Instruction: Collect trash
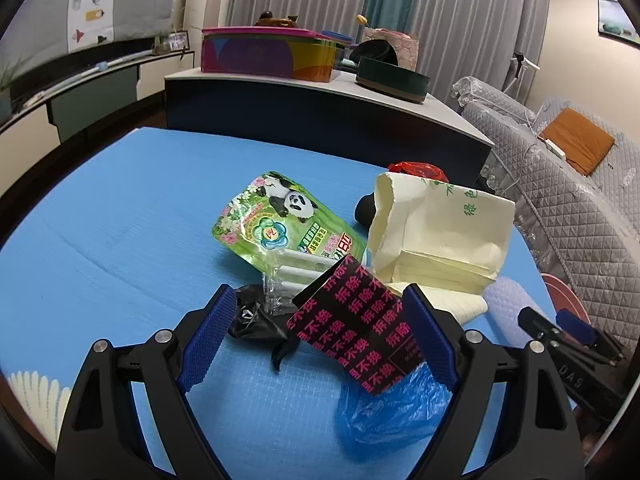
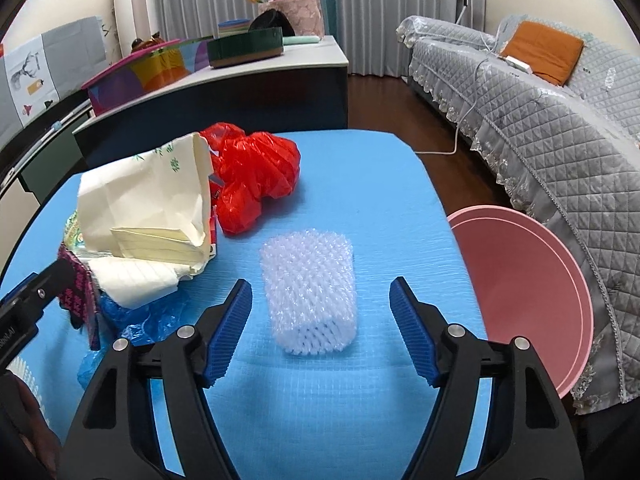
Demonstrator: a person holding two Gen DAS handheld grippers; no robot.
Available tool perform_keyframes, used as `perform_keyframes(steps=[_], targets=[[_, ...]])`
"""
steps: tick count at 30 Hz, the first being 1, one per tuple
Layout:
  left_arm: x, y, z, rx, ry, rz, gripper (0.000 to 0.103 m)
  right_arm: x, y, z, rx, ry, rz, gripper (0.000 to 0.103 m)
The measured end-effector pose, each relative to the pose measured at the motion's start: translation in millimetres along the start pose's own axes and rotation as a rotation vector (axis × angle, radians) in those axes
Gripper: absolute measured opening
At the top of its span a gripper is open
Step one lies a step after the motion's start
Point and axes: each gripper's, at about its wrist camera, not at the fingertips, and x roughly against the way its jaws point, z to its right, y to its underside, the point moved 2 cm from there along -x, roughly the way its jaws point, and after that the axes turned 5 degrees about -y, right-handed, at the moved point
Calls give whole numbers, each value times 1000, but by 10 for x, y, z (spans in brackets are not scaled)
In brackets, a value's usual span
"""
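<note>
A pile of trash lies on the blue mat [image 1: 120, 220]. In the left wrist view my left gripper [image 1: 320, 308] stands open over a tilted black card with pink characters [image 1: 352, 332] and a crumpled black plastic bag [image 1: 256, 316]; the card's edge sits near the right pad, and the left pad is clear of it. Beyond lie a green panda pouch [image 1: 280, 216], a cream paper bag [image 1: 432, 232] and a blue plastic bag [image 1: 384, 412]. My right gripper [image 2: 320, 286] is open, with a white foam net sleeve [image 2: 308, 296] lying between its fingertips, untouched.
A red plastic bag [image 2: 256, 176] sits behind the cream paper bag [image 2: 148, 200]. A pink round basin [image 2: 528, 280] stands off the mat's right edge, beside a grey quilted sofa [image 2: 560, 120]. A dark cabinet [image 1: 320, 108] with boxes on top stands behind the table.
</note>
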Motion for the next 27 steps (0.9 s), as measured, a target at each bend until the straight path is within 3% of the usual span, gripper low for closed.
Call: perform_keyframes(steps=[10,15,20,23,25,27], targets=[[-180,42,114,-21,-8,-80,83,-172,37,36,-1,5,-52,67],[-181,25,162,-37,-5,-74,83,-201,40,47,-4,-4,-69,53],[-189,31,177,-50,-1,-67,83,-163,49,34,4,-17,-62,27],[-185,41,155,-46,-12,-60,83,-126,48,40,7,-24,-53,19],[-179,29,148,-49,-20,-51,78,-106,48,44,6,-28,-51,16],[-170,34,151,-57,-25,-45,66,-81,43,43,9,-31,-45,15]])
